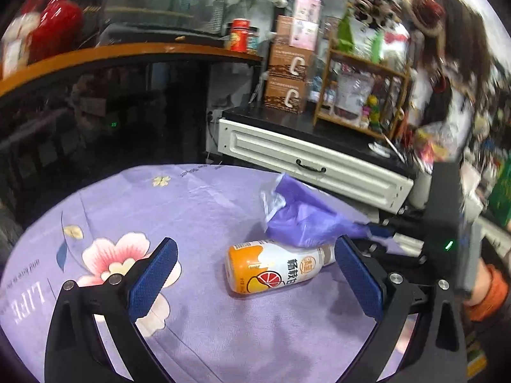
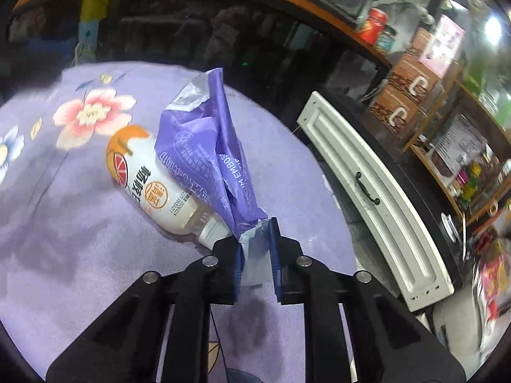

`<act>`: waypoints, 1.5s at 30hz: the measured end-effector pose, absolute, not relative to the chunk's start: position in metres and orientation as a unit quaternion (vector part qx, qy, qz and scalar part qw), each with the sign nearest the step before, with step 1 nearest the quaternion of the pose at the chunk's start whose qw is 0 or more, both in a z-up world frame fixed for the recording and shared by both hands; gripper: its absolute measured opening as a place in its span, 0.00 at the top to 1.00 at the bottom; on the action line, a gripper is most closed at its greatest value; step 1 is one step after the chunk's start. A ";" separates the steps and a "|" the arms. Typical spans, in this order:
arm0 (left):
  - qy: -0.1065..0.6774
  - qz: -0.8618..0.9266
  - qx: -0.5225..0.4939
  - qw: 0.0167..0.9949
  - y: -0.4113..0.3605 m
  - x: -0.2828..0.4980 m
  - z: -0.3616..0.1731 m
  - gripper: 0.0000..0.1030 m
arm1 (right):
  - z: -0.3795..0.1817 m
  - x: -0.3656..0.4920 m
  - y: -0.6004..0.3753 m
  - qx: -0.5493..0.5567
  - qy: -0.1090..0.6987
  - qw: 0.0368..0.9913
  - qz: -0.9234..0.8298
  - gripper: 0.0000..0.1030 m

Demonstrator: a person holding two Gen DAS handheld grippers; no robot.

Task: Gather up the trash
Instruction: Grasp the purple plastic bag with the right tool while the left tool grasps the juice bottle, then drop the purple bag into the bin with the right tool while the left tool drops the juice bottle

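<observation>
An orange-and-white drink bottle [image 1: 274,266] lies on its side on the purple flowered tablecloth [image 1: 198,210]. A crumpled purple plastic wrapper [image 1: 303,217] rests over its neck end. My left gripper [image 1: 255,271] is open, its blue pads either side of the bottle, just short of it. In the right wrist view my right gripper [image 2: 255,255] is shut on the wrapper's [image 2: 207,146] near end, with the bottle [image 2: 150,178] lying under the wrapper. The right gripper also shows in the left wrist view [image 1: 380,231] at the right.
A white drawer front with a black handle [image 1: 313,166] stands close behind the table's far right edge. Brown boxes [image 1: 287,76] and a wooden rack [image 1: 361,92] sit on the dark top above it. A dark counter with an orange edge [image 1: 127,54] runs behind.
</observation>
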State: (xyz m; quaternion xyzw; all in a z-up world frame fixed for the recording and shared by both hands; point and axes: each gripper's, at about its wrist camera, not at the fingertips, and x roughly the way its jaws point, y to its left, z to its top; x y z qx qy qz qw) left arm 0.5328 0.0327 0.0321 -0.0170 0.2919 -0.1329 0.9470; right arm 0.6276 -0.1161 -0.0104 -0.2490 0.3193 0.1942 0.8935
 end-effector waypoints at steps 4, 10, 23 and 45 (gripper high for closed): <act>0.306 -0.162 0.048 0.937 0.005 0.535 0.021 0.05 | 0.003 0.618 -0.139 -0.197 0.311 0.911 0.185 0.87; 0.318 -0.217 0.251 0.888 -0.059 0.538 -0.004 0.05 | 0.019 0.592 -0.178 -0.161 0.309 0.918 0.191 0.87; 0.424 -0.201 0.441 0.765 -0.069 0.618 -0.061 0.05 | 0.002 0.547 -0.242 -0.081 0.321 0.926 0.182 0.87; 0.413 -0.229 0.119 0.873 -0.068 0.538 -0.022 0.42 | -0.013 0.458 -0.319 0.035 0.304 0.944 0.124 0.87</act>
